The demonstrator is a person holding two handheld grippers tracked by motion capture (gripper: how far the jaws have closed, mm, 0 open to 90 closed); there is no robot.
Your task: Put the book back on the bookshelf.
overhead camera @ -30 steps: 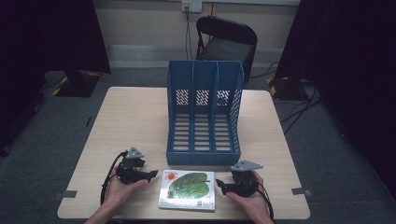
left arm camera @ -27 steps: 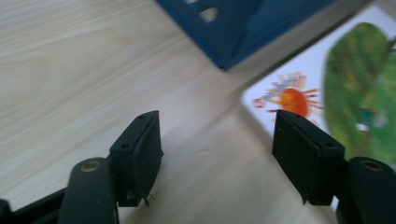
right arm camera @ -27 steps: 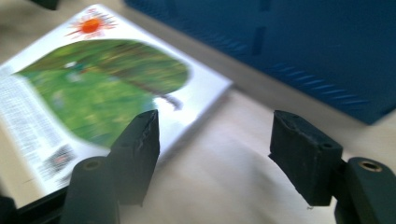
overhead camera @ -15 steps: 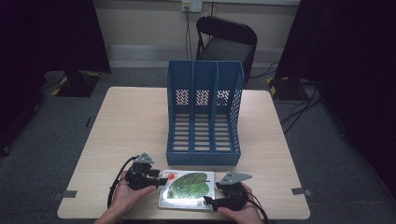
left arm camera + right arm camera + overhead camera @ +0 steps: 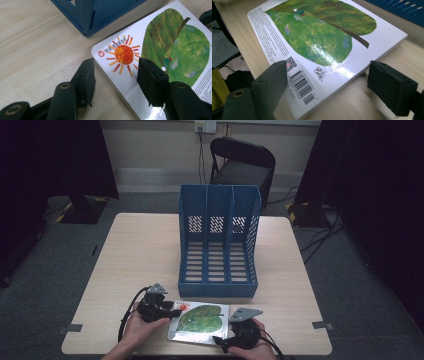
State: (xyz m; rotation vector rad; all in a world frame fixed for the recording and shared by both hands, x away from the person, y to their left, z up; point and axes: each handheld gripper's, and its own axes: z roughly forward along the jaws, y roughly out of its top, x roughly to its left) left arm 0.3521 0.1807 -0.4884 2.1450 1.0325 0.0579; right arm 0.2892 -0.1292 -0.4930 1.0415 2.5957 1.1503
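Both grippers' jaws straddle corners of the glossy green-leaf picture book (image 5: 199,322) on the wooden bench (image 5: 130,255). The left gripper (image 5: 116,72) has just narrowed, the right gripper (image 5: 325,82) just widened, both open. That slick cover could slide out of an uneven pinch.

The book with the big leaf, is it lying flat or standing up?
Lying flat: the book rests back cover up on the table, before the blue file holder.

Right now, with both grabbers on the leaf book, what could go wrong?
The book hangs a little over the table front edge, so a push could tip it off. The left gripper only straddles one corner, and the right gripper jaws, which have just been opening, stand apart around the corner; lifted like this, the glossy cover might slip. The blue file rack stands close behind and could be bumped.
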